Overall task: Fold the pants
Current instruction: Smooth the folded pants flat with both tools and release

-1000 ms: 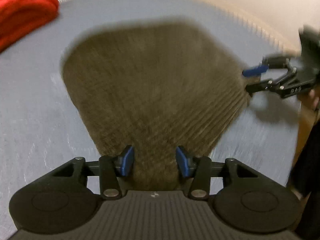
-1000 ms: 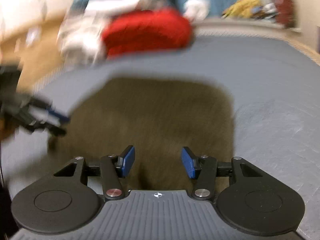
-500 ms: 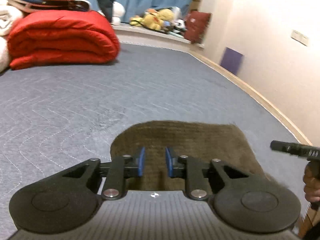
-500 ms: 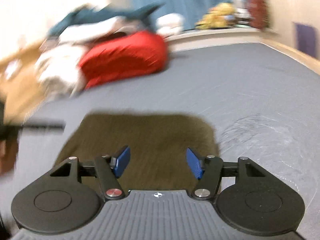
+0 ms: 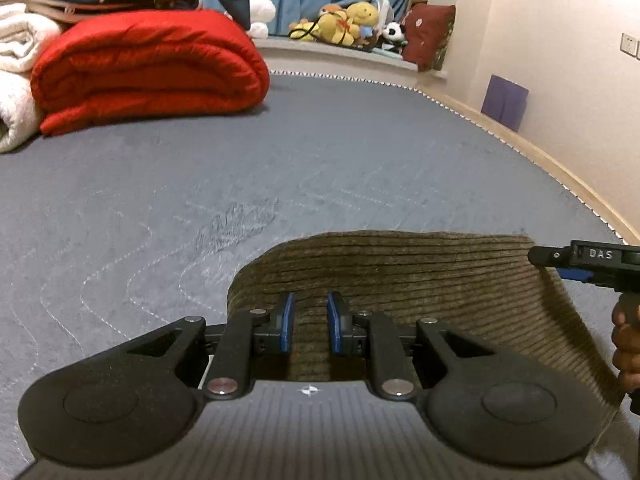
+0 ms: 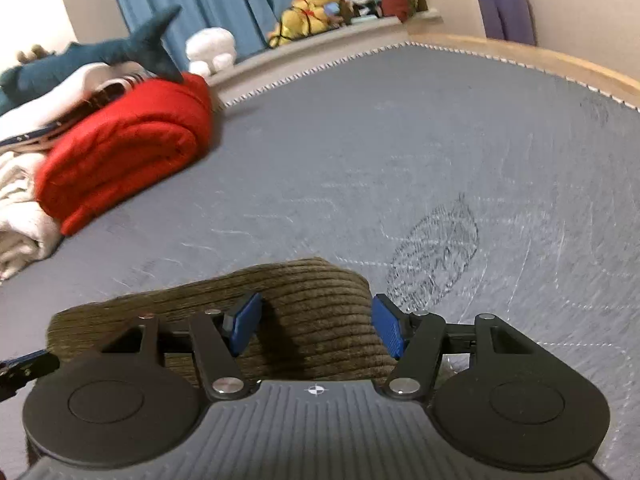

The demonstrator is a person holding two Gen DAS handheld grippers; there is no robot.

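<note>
The brown corduroy pants (image 5: 400,276) lie folded on the grey quilted bed cover (image 5: 280,168). My left gripper (image 5: 308,326) is low at the near edge of the pants, its blue pads a narrow gap apart with corduroy between them. My right gripper (image 6: 316,330) is open, its pads wide apart over the right end of the pants (image 6: 304,300). The right gripper also shows at the right edge of the left wrist view (image 5: 588,264), beside the pants' far corner. The left gripper's tip shows at the left edge of the right wrist view (image 6: 24,364).
A folded red quilt (image 5: 148,68) lies at the back left with white blankets (image 5: 16,80) and a blue plush shark (image 6: 100,56) beside it. Plush toys (image 5: 344,24) sit on the window ledge. The bed's wooden edge (image 5: 560,168) runs along the right by the wall.
Both grippers dropped from above the pants to their near edge, level with the bed. The left gripper narrowed onto the fabric. The right gripper stayed open.
</note>
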